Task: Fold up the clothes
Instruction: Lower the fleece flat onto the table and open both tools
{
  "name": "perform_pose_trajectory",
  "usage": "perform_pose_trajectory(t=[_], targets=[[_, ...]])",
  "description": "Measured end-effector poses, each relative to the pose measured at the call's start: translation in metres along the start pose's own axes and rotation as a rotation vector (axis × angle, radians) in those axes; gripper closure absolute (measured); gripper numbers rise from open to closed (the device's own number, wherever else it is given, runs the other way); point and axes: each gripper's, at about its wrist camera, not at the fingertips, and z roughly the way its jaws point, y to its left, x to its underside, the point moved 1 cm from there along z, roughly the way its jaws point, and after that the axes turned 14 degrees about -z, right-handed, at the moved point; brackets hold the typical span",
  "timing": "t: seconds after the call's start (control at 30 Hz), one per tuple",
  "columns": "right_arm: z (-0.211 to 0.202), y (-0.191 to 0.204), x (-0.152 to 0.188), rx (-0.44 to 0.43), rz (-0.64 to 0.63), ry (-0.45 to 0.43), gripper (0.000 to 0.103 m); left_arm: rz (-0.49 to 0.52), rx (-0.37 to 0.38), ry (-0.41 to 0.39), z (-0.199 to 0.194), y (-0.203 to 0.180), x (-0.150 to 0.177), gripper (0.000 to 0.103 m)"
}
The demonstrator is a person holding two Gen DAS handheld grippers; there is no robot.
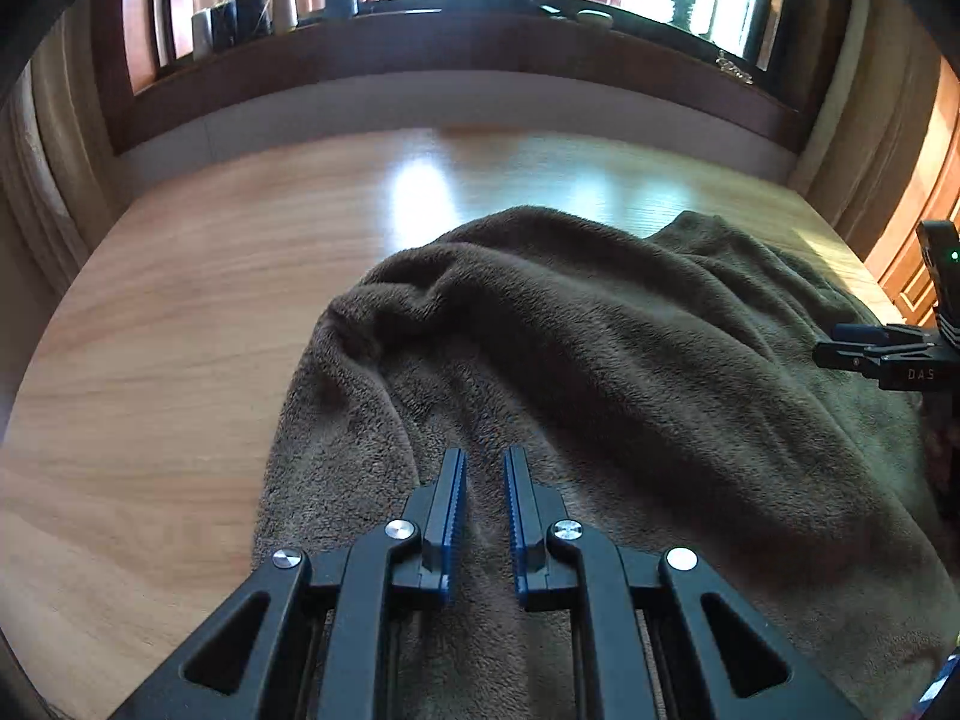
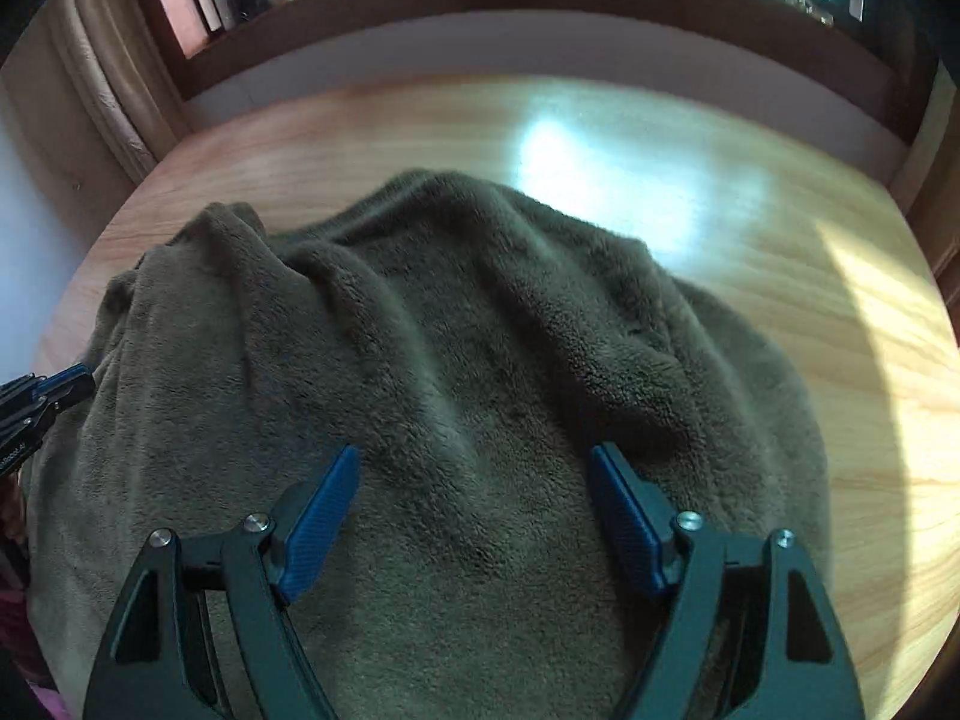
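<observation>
A dark olive-brown fleece garment point(image 1: 600, 360) lies crumpled on the wooden table point(image 1: 180, 312), with thick folds running across it. My left gripper point(image 1: 485, 456) hovers over its near left part, fingers close together with a narrow gap; only flat fleece shows through the gap, nothing is pinched. My right gripper point(image 2: 477, 456) is wide open just above the middle of the same garment point(image 2: 450, 330), with its blue pads point(image 2: 321, 510) spread apart. Each gripper shows in the other's view: the right one point(image 1: 840, 354) at the right edge, the left one point(image 2: 78, 381) at the left edge.
Bare table surface point(image 2: 780, 240) stretches behind and to the sides of the garment. A dark wooden window sill point(image 1: 420, 48) at the back carries several thread cones point(image 1: 282, 6). Curtains point(image 1: 54, 138) hang at the left, and wooden cabinet doors point(image 1: 924, 228) stand at the right.
</observation>
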Motion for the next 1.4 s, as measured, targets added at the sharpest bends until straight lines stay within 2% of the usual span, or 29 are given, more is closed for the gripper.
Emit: perform_pose_trajectory(t=[0.23, 0.57, 0.73, 1.0, 1.17, 1.4], targets=[[0.018, -0.004, -0.009, 0.12, -0.049, 0.023, 0.021, -0.008, -0.068, -0.009, 0.028, 0.01, -0.014, 0.089], [0.042, -0.049, -0.037, 0.205, 0.073, -0.004, 0.019, 0.096, -0.079, -0.029, 0.061, 0.001, -0.058, 0.088], [0.051, -0.067, -0.047, 0.232, 0.104, -0.015, 0.016, 0.148, -0.064, -0.042, 0.076, -0.002, -0.078, 0.088], [0.066, -0.097, -0.065, 0.277, 0.172, -0.026, 0.012, 0.216, -0.082, -0.056, 0.095, -0.008, -0.102, 0.087], [0.069, -0.106, -0.067, 0.284, 0.179, -0.035, 0.012, 0.234, -0.095, -0.067, 0.1, -0.009, -0.106, 0.087], [0.07, -0.113, -0.066, 0.288, 0.179, -0.043, 0.011, 0.2, -0.113, -0.031, 0.096, -0.021, -0.096, 0.086]])
